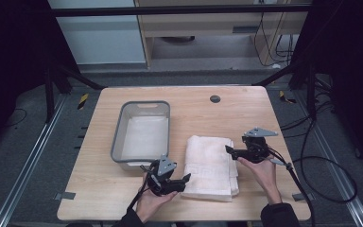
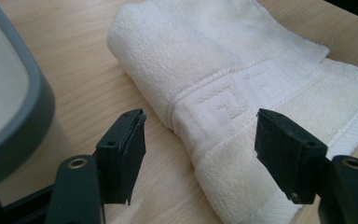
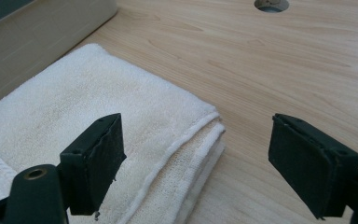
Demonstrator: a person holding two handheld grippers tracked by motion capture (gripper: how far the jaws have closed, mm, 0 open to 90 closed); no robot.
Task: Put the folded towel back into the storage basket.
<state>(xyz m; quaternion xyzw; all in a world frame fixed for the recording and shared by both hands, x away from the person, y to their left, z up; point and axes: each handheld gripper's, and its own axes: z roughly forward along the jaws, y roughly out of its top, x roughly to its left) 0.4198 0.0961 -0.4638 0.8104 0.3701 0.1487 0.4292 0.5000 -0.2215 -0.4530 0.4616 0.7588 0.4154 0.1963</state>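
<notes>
Left gripper view: fingers (image 2: 126, 149) of the left gripper (image 2: 200, 158) gape wide, empty, over the folded white towel's (image 2: 242, 93) edge. Right gripper (image 3: 196, 163) likewise spread, empty, above the towel's corner on the bench (image 1: 246, 113), beside the grey tub (image 1: 118, 132).

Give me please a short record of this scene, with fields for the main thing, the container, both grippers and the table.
main thing: folded white towel, lying flat on the table
container: grey basin, left of the towel, apart from it
left gripper: jaws open, at the towel's near left edge, holding nothing
right gripper: jaws open, at the towel's far right corner, holding nothing
table: light wood, round hole near the far edge
</notes>
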